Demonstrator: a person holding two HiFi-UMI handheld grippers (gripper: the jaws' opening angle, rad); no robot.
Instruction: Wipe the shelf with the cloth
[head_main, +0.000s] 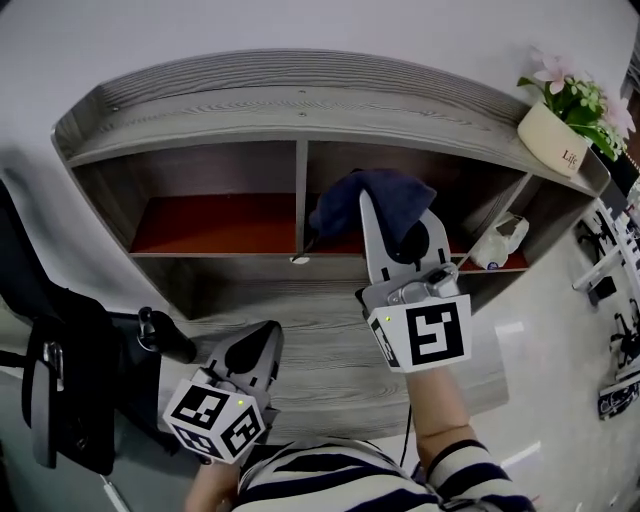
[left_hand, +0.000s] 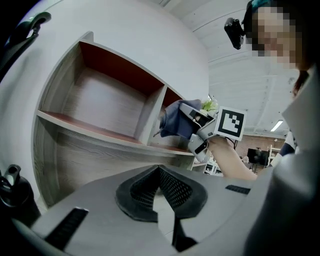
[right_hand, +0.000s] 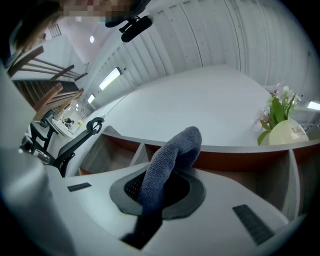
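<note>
My right tongs (head_main: 398, 225) are clamped on the dark blue cloth (head_main: 372, 193). In the right gripper view the cloth (right_hand: 167, 165) rises in a thick fold from between the two jaws and bends over at its top. It hangs bunched in front of the tips, at the mouth of the middle compartment of the grey wood-grain shelf (head_main: 300, 100), just right of the upright divider (head_main: 301, 195) and above that compartment's red-brown board. I cannot tell whether it touches the board.

My right forearm reaches forward and up, the striped sleeve (head_main: 470, 468) low in the head view and the marker cube (head_main: 422, 335) facing me. My left tongs (head_main: 252, 348) sit low and close to my body, before the shelf's lower front panel and pointing toward it. In the left gripper view their ribbed pads (left_hand: 170, 187) meet at the tip with nothing between them.

The right compartment holds a white jug (head_main: 500, 243), tilted. On the shelf top, at its right end, stands a cream pot (head_main: 553, 135) with pink flowers. A black bottle (head_main: 162, 335) stands left of my left tongs.
</note>
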